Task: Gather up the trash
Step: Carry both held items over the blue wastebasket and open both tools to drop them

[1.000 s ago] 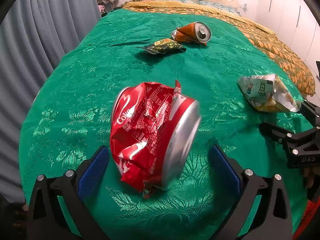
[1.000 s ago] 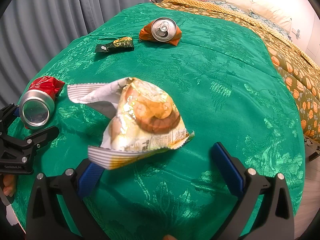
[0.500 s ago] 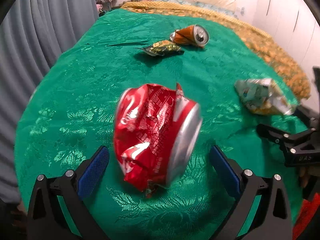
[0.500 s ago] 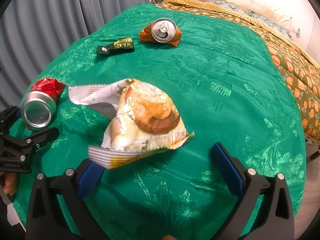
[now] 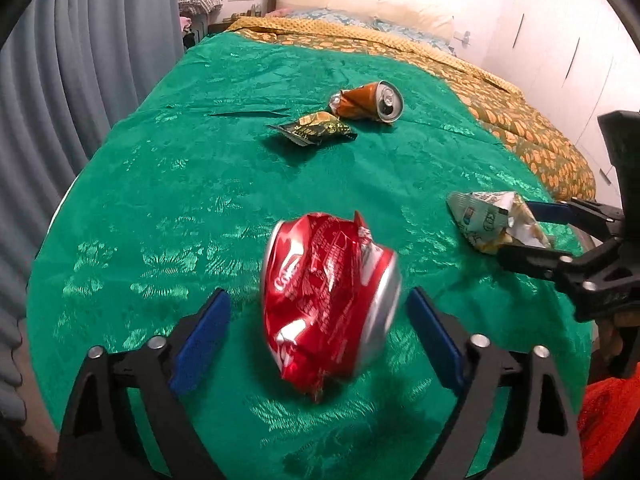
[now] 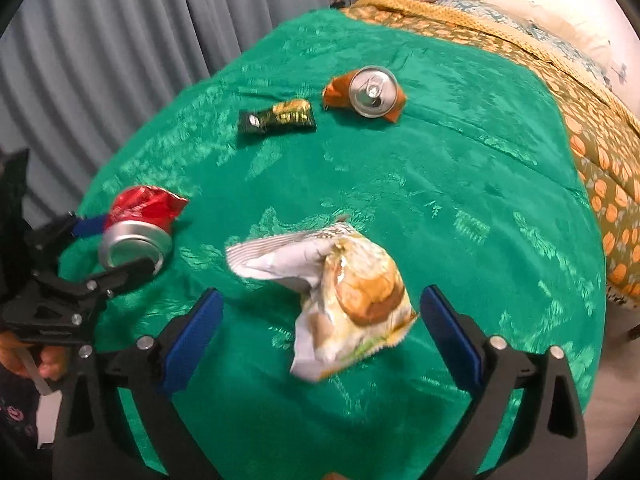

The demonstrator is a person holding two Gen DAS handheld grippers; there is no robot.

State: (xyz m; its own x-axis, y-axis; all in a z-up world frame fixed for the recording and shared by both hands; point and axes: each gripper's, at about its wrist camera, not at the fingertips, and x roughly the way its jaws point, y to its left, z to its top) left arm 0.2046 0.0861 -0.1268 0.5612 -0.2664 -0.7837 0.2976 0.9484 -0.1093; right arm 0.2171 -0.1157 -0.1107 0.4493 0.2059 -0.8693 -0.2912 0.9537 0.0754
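Here, near the bed's (image 5: 168, 184) left edge, the crushed red can (image 5: 328, 296) lies between the left gripper's (image 5: 316, 332) closing fingers, seemingly not yet pinched. To its right, the crumpled snack bag (image 6: 348, 300) sits untouched between the right gripper's (image 6: 320, 324) closing fingers. A green wrapper (image 5: 316, 130) and an orange can (image 5: 368, 102) lie farther up the bed.

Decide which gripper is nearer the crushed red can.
Left. The left gripper straddles the crushed red can, jaws closing, not yet touching. The right gripper is farther away, around the snack wrapper.
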